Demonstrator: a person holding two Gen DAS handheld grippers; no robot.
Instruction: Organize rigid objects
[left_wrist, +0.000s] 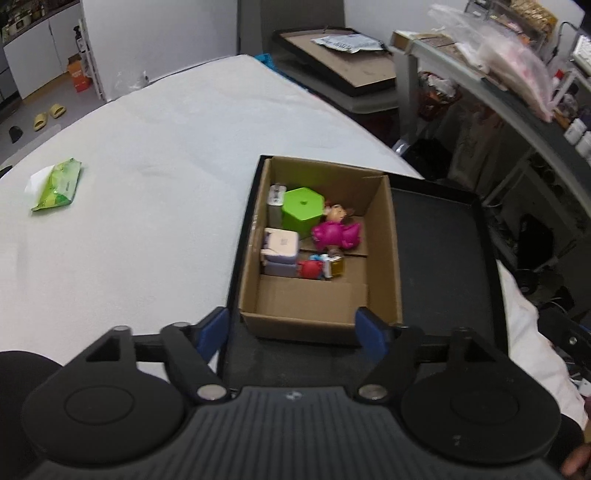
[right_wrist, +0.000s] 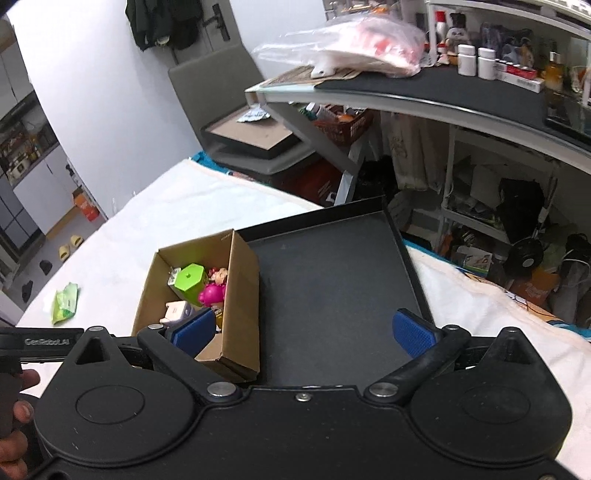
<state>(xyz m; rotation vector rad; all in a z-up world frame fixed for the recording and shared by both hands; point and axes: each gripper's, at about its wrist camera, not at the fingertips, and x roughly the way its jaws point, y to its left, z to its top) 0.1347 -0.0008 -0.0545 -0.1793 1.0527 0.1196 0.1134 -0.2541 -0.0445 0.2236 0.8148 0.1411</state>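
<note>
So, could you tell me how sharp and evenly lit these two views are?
Left wrist: fisheye bends the bed edge; the toys in the box are soft but readable. Right wrist: the sheet blows out white, and the shelf curves.

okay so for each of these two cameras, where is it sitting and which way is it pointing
Left wrist: on the left gripper, looking down into the cardboard box; open blue-padded fingers show.
Right wrist: on the right gripper, over the black tray; open fingers and a hand show.
Shared: box, tray, green hexagonal block, wipes pack.
</note>
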